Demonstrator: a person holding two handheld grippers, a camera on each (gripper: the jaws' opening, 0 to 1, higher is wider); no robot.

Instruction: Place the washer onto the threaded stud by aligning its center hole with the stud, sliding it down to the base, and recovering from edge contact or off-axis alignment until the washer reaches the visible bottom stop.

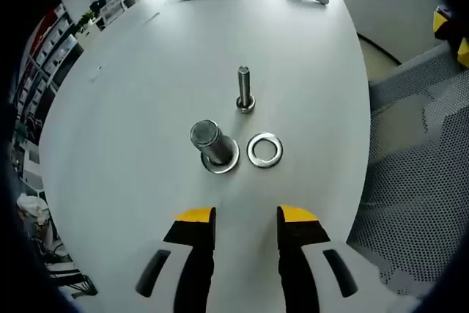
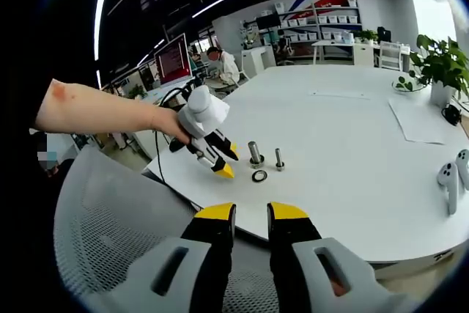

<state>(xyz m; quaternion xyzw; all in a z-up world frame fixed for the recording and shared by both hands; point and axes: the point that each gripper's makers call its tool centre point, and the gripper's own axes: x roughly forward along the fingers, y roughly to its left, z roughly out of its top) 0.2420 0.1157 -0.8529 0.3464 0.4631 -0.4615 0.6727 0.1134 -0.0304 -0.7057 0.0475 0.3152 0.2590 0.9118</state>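
Left gripper point(image 1: 245, 214) hovers parted and empty, just short of the washer point(image 1: 264, 149) beside the stud point(image 1: 244, 88)

Washer point(image 1: 264, 149) flat beside upright stud point(image 1: 244, 89)

Bare white table point(image 1: 146, 108) open on all sides of the parts, thick bolt point(image 1: 209, 143) standing just beside the flat washer point(image 1: 264, 149), thin threaded stud point(image 1: 244, 89) upright behind, mesh chair point(image 1: 418, 166) crowding the table's edge.
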